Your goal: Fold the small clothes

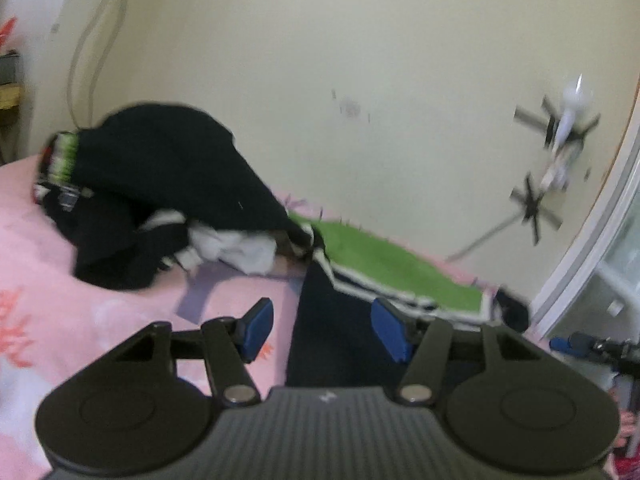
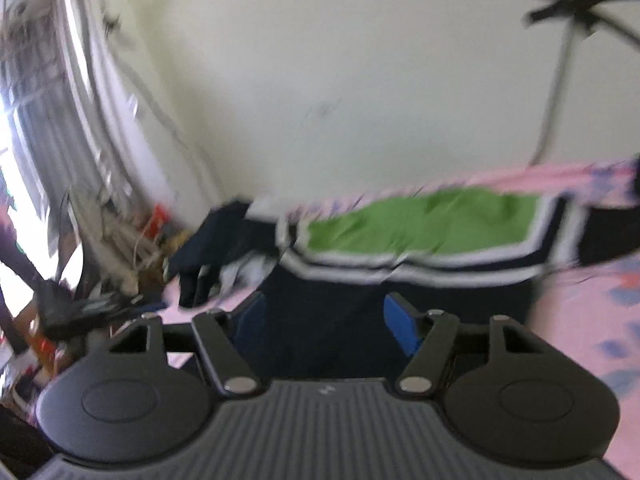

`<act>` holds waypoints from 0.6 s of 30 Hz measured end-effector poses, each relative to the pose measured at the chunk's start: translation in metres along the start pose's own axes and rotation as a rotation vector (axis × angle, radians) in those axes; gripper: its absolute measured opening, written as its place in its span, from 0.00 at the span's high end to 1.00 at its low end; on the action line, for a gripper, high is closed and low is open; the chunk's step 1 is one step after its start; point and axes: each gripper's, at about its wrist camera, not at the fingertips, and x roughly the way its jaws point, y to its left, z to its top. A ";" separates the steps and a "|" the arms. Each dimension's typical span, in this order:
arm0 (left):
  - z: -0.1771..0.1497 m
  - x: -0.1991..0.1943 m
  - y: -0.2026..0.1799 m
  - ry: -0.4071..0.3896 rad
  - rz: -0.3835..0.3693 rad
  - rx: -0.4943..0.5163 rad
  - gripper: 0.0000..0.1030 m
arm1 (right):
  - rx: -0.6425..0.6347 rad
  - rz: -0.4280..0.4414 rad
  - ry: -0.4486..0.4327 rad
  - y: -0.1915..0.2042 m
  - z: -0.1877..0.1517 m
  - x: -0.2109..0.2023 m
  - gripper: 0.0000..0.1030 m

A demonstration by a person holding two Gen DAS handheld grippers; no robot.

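The navy, white-striped, green-panelled garment (image 1: pixel 320 320) stretches crosswise just ahead of both part-open, empty grippers, left gripper (image 1: pixel 320 330) and right gripper (image 2: pixel 328 326); both equally near.

Soft daylight, even on the wall (image 1: pixel 320 60). Right-wrist view heavily motion-blurred, with blown-out glare at the window (image 2: pixel 16 168) on its left. Left-wrist view mildly blurred. Fisheye bending and dark corners in both.

The left gripper (image 1: pixel 322 330) stood with its blue pads apart over the dark garment (image 1: pixel 332 320) with the green panel. A black heap of clothes (image 1: pixel 160 184) lay behind on the pink bedsheet (image 1: pixel 48 264).
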 end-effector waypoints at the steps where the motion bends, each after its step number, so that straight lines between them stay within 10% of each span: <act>1: -0.004 0.013 -0.005 0.017 0.016 0.028 0.47 | -0.007 0.014 0.026 0.005 -0.005 0.016 0.42; 8: -0.035 0.047 -0.007 0.137 0.073 0.094 0.48 | -0.084 -0.047 0.146 0.042 -0.010 0.085 0.45; 18: -0.018 0.007 0.048 -0.014 0.144 0.036 0.45 | -0.563 -0.052 0.155 0.157 0.042 0.174 0.45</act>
